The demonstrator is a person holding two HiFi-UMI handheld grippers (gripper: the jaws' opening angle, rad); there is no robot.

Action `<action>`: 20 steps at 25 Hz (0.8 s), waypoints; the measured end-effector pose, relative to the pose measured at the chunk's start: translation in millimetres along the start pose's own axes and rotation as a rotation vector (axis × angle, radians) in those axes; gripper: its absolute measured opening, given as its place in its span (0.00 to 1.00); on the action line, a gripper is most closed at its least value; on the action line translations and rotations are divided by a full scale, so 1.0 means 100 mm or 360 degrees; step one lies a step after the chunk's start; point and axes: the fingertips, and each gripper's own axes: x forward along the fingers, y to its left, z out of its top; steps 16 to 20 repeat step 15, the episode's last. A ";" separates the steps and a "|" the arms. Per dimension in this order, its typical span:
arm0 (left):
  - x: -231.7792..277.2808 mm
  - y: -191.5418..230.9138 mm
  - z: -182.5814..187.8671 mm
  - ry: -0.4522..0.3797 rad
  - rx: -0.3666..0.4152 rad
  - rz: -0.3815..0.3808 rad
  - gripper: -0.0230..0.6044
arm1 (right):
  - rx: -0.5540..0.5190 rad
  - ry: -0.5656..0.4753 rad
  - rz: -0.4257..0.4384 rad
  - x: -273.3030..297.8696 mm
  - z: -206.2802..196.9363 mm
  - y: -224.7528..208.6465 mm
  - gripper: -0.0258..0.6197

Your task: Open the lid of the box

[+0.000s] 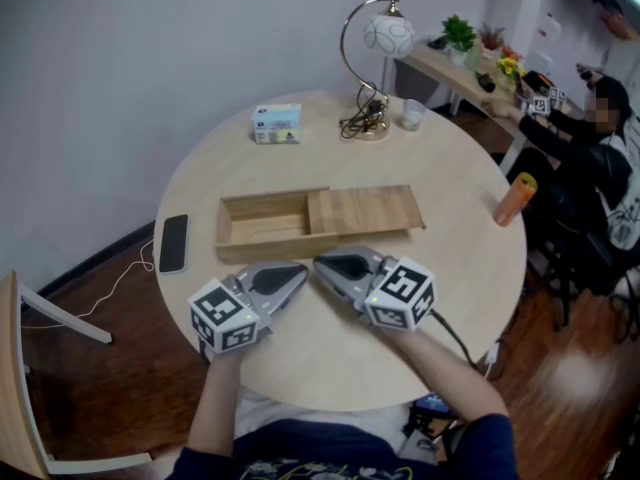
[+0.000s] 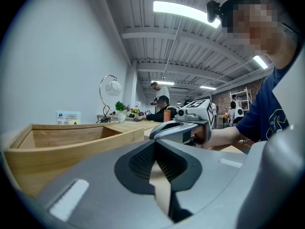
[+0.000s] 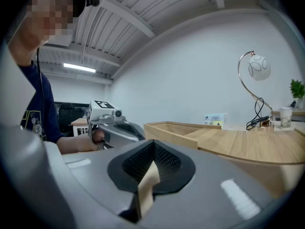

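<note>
A shallow wooden box point(image 1: 262, 222) lies in the middle of the round table. Its sliding lid point(image 1: 365, 211) sits shifted to the right, so the left half is uncovered and shows an empty inside. Both grippers rest on the table just in front of the box, tips pointing toward each other. My left gripper point(image 1: 300, 272) is shut with nothing between its jaws. My right gripper point(image 1: 320, 261) is also shut and empty. In the left gripper view the box point(image 2: 62, 142) stands to the left of the closed jaws. In the right gripper view the lid point(image 3: 243, 144) spreads to the right.
A black phone point(image 1: 173, 242) lies left of the box. At the far side stand a small tissue box point(image 1: 276, 124), a lamp point(image 1: 375, 68) and a glass point(image 1: 411, 115). An orange bottle point(image 1: 514, 199) stands at the right rim. A seated person point(image 1: 600, 158) is at the right.
</note>
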 end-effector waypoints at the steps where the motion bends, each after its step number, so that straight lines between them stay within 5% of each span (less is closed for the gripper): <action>1: 0.00 0.00 0.00 0.0000 -0.0001 0.0000 0.04 | 0.0000 0.0000 -0.0002 0.00 0.00 0.00 0.03; 20: 0.00 0.02 0.00 -0.0003 -0.0010 0.0024 0.04 | 0.0006 -0.0001 -0.0010 -0.01 -0.01 -0.02 0.03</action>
